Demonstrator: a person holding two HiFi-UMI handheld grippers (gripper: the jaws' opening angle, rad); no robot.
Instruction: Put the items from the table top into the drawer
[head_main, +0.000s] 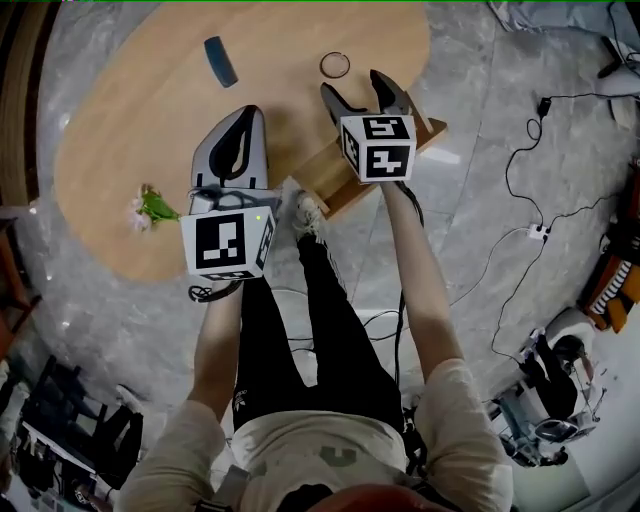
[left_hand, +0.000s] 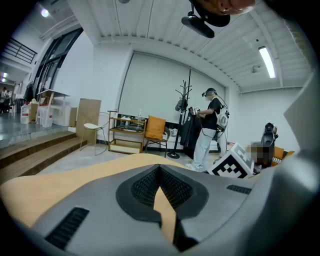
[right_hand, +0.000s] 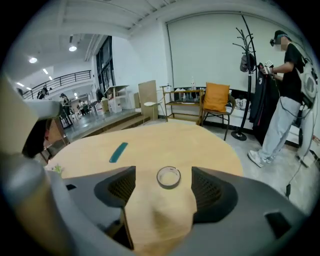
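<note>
While both claws reach out over the oval light-wood table (head_main: 120, 130), three small things lie on its top: a thin dark ring like a roll of tape (head_main: 335, 65), a flat teal-blue bar (head_main: 221, 61) to its left, and a small sprig of pink flowers with green leaves (head_main: 150, 208) near the table's left edge, well apart from the other two. The right gripper (head_main: 353, 88) is released, its dark jaws spread wide and empty; the ring sits on the wood just beyond them, framed in the gap but untouched. The left gripper (head_main: 250, 112) is clenched on nothing, its grey jaws meeting at the tips above bare tabletop. Both bare forearms stretch forward from the person's body, the right forearm (head_main: 425, 290) reaching farther than the left forearm (head_main: 215, 345).
</note>
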